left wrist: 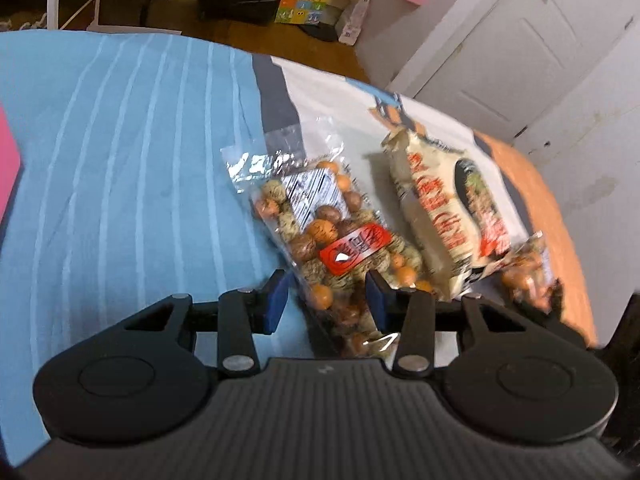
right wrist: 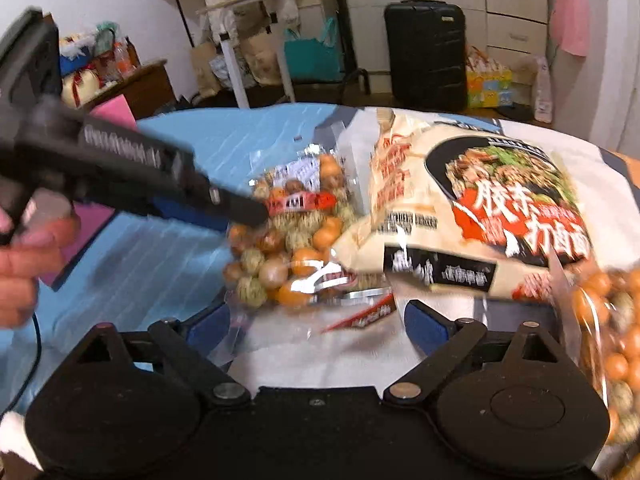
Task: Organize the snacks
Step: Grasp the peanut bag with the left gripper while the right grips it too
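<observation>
A clear bag of mixed nuts (left wrist: 324, 236) with a red label lies on the bed; it also shows in the right wrist view (right wrist: 288, 236). My left gripper (left wrist: 328, 300) is open, its blue pads on either side of the bag's near end. A cream noodle packet (left wrist: 448, 208) lies to the right of it, large in the right wrist view (right wrist: 472, 208). A second nut bag (right wrist: 612, 344) lies at the far right. My right gripper (right wrist: 316, 326) is open and empty, just short of the first bag's near edge.
A blue striped cloth (left wrist: 120, 168) covers the bed's left part. A pink box (right wrist: 108, 116) sits at the left. The left gripper's body (right wrist: 120, 172) and the hand holding it cross the right wrist view. A black suitcase (right wrist: 426, 52) stands beyond the bed.
</observation>
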`<state>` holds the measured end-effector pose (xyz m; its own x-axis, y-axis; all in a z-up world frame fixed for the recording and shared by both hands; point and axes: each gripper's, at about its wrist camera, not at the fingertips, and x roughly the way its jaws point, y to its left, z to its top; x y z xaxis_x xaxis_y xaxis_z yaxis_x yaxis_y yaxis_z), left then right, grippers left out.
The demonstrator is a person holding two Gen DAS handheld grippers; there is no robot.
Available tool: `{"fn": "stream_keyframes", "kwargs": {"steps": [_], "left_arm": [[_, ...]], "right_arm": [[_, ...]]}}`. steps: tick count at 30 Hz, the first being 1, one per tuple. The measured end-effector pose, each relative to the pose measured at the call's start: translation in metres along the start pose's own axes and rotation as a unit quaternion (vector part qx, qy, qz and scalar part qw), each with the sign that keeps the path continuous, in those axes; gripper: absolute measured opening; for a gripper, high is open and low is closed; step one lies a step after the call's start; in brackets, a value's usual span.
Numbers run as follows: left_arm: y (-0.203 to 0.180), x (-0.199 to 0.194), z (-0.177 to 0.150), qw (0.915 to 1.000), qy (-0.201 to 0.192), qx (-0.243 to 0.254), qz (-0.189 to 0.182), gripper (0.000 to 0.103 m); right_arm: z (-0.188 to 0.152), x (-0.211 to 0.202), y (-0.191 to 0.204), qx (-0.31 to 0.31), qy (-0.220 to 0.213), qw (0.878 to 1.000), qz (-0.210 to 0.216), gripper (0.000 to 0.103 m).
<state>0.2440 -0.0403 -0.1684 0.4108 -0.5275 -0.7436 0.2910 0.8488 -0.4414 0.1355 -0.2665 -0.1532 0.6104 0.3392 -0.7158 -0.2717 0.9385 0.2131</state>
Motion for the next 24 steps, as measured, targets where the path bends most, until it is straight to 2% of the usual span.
{"fn": "stream_keyframes", "kwargs": {"steps": [2, 6, 10, 15, 17, 19, 24], "left_arm": [[0.002, 0.001, -0.003, 1.0, -0.008, 0.003, -0.003, 0.042], [0.011, 0.006, -0.001, 0.9997, -0.001, -0.013, -0.021, 0.04], [0.021, 0.008, 0.0, 0.998, 0.012, -0.044, -0.045, 0.038], [0.025, 0.01, -0.002, 0.9968, 0.013, -0.056, -0.055, 0.037], [0.025, 0.01, -0.003, 0.9966, 0.011, -0.059, -0.057, 0.037], [0.023, 0.008, -0.004, 0.9969, 0.012, -0.055, -0.055, 0.037], [0.007, -0.002, -0.001, 0.9989, 0.034, -0.012, -0.031, 0.037]], "right_arm": [[0.004, 0.005, 0.0, -0.002, 0.0, 1.0, 0.01, 0.097], [0.008, 0.014, 0.012, -0.023, 0.01, 1.0, 0.012, 0.101], [0.012, 0.024, 0.03, -0.043, 0.028, 0.998, -0.024, 0.103], [0.018, 0.04, 0.049, -0.074, 0.033, 0.994, -0.07, 0.103], [0.021, 0.044, 0.055, -0.065, 0.025, 0.994, -0.083, 0.103], [0.023, 0.044, 0.057, -0.044, 0.019, 0.994, -0.1, 0.096], [0.024, 0.034, 0.069, 0.005, 0.037, 0.993, -0.116, 0.095]]}}
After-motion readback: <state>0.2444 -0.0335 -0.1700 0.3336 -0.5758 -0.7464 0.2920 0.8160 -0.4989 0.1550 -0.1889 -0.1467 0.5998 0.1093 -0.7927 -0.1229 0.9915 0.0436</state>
